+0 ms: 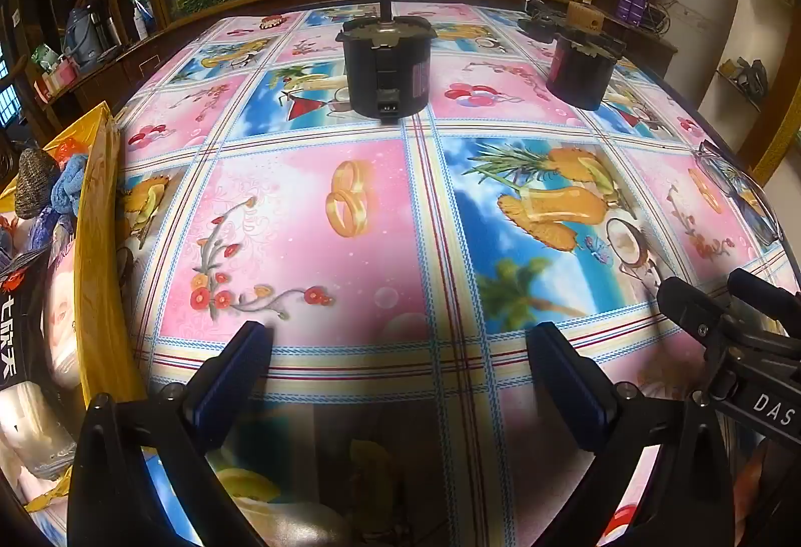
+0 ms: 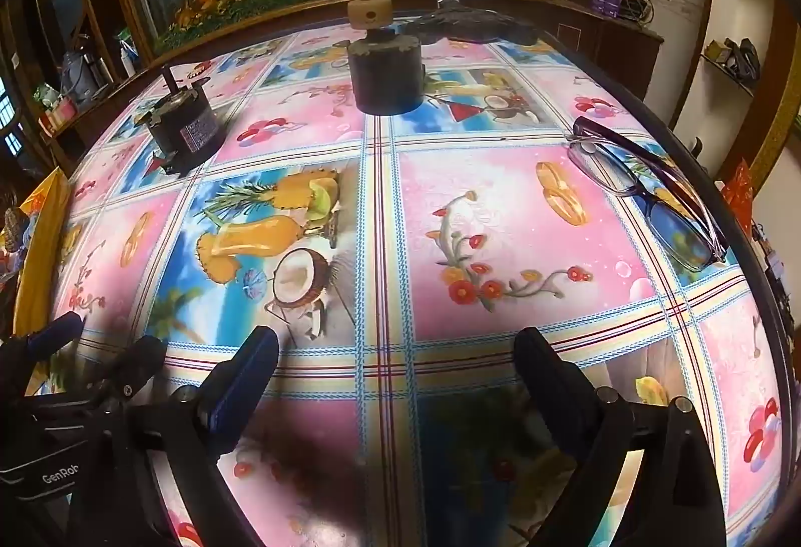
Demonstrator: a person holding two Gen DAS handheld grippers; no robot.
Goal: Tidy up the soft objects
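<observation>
Both grippers, left (image 1: 400, 347) and right (image 2: 395, 349), hover over the worktop (image 1: 310, 206), fingers wide, nothing between them. Soft objects (image 1: 67, 184) sit in yellow bag (image 1: 97, 256) at worktop's left edge. Two motors (image 1: 386, 64) and glasses (image 2: 651, 191) on top.

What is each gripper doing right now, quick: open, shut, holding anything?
Left gripper: open, nothing between its blue-padded fingers, above the patterned pink-and-blue tablecloth.
Right gripper: open, empty too.
</observation>
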